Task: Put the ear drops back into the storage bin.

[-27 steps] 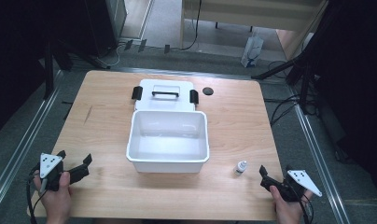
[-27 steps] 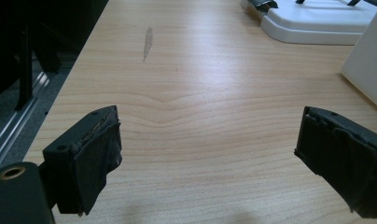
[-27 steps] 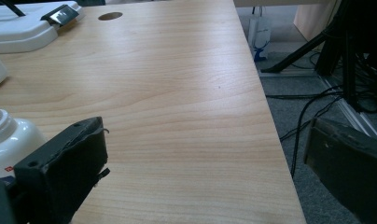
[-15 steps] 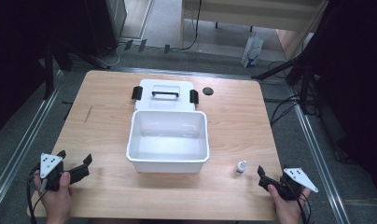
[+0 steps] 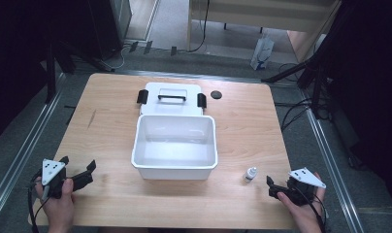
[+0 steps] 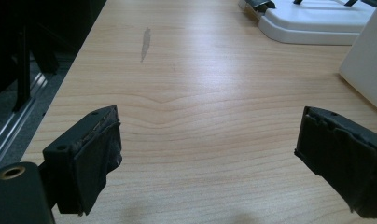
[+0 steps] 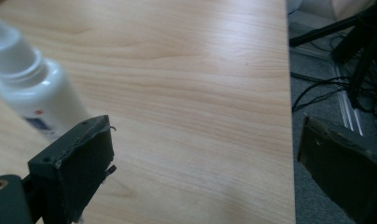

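R gripper [image 5: 271,187] sits low at the desk's [image 5: 111,107] near-right corner, held in the person's R hand [image 5: 301,206], which comes in from the bottom edge w/ grey plate on top. It points left-ish toward a small white bottle [image 5: 251,174] standing upright just beside it, near the front-right corner of the white tub [image 5: 174,172]. Jaws spread wide w/ nothing between them; in the right gripper view the bottle [image 7: 32,93] is just past the left jaw, outside the gap, can't tell if touching. L gripper [image 5: 82,175] rests at near-left corner in the L hand [image 5: 58,204], aimed right & slightly away from the person, jaws wide apart over bare wood. Tub's lid [image 5: 172,97] lies flat behind the tub, handle up.
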### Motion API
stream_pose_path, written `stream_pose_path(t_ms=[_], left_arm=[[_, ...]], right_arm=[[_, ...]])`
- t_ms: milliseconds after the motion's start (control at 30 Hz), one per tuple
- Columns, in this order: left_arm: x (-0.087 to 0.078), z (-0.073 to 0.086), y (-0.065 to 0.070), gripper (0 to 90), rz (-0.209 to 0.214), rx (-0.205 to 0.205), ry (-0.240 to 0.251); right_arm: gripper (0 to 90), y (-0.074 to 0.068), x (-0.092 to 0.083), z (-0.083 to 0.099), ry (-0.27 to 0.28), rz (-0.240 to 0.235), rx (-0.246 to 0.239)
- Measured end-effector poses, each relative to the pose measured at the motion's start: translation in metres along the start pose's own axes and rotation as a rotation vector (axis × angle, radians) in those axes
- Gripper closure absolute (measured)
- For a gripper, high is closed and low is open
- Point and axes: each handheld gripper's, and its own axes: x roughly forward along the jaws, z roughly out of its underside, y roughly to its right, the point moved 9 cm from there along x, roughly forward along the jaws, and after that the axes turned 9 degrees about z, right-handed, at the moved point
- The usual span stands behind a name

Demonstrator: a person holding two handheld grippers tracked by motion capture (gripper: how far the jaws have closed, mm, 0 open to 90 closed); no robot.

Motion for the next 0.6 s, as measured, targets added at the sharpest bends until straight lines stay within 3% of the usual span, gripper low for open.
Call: stream_pose_path(t_ms=[33, 100, 267, 433, 533, 600], left_arm=[[0.000, 0.000, 0.000, 7.4, 0.001, 0.000, 0.000], [0.000, 0.000, 0.000, 7.4, 0.002, -0.001, 0.002], [0.000, 0.000, 0.000, 7.4, 0.004, -0.005, 0.002], [0.001, 0.000, 0.000, 7.4, 0.005, -0.005, 0.002], [0.000, 0.000, 0.000, 7.4, 0.008, -0.007, -0.001], [0.001, 0.000, 0.000, 7.4, 0.008, -0.008, -0.002]], right_arm=[[3.8, -0.005, -0.002, -0.003, -0.040, -0.021, -0.054], [3.7, -0.006, -0.002, -0.004, -0.057, -0.029, -0.075], [3.8, -0.021, -0.008, -0.014, -0.141, -0.103, -0.236], [4.6, -0.033, -0.010, -0.024, -0.188, -0.127, -0.372], [4.8, -0.035, -0.011, -0.026, -0.206, -0.139, -0.408], [5.8, -0.037, -0.014, -0.030, -0.233, -0.157, -0.465]])
